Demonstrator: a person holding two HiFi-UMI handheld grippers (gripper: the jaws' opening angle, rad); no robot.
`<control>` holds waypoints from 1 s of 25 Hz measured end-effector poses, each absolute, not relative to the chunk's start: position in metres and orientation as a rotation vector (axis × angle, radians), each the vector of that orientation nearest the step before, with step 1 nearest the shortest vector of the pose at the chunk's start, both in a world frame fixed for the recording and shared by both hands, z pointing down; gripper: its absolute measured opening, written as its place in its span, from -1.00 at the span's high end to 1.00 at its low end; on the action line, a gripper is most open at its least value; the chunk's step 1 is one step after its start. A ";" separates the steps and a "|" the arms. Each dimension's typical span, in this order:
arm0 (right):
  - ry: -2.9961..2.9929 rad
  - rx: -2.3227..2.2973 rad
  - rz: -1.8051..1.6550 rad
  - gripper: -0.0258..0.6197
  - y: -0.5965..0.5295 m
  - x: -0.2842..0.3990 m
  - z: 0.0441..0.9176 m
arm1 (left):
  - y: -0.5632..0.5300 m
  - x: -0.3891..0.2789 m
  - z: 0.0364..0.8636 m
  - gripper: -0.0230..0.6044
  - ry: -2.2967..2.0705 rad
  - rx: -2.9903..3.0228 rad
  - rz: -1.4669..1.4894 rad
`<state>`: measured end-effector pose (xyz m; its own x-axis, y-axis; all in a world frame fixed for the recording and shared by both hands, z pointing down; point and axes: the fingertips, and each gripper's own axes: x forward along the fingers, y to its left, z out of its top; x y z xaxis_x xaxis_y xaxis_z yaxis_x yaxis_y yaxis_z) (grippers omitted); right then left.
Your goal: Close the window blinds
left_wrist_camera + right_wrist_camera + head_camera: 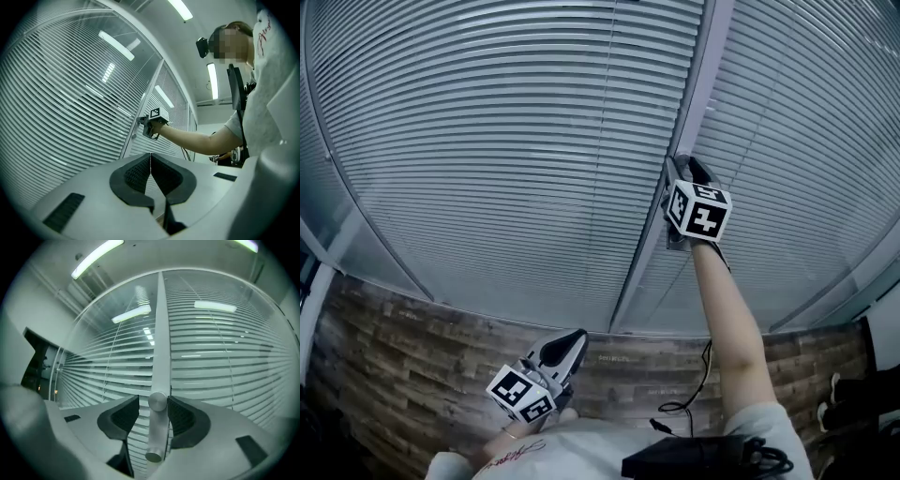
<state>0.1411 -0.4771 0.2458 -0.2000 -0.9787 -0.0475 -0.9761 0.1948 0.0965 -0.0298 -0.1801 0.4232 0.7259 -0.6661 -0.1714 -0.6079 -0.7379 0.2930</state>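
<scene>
On the pale vertical metal frame [694, 84] between two glass panes [117, 315], a small round silver knob [158, 401] stands between the jaws of the right claw [153, 404]. The jaws are released, spread to either side and not clamping it. Thin grey horizontal blind slats [506, 141] lie behind the glass, out of reach, with gaps showing between them. Knob: judged rigid, smooth and probably slippery; best pinched squarely across its round sides and turned. Frame and glass sit just behind the jaw tips, leaving little depth; room for rolling the wrist looks free. Left claw [150, 157], clenched and empty, hangs low, well apart.
</scene>
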 end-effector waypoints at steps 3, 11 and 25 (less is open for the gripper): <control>-2.336 2.067 -0.188 0.37 -0.478 0.146 0.240 | -0.180 -0.029 0.422 0.87 -1.011 2.717 -0.392; -2.122 2.020 -0.496 0.51 -0.473 0.145 0.237 | -0.176 -0.032 0.422 0.87 -0.998 2.719 -0.391; -1.455 1.471 -1.183 0.51 -0.475 0.134 0.246 | -0.179 -0.026 0.422 0.87 -0.975 2.730 -0.389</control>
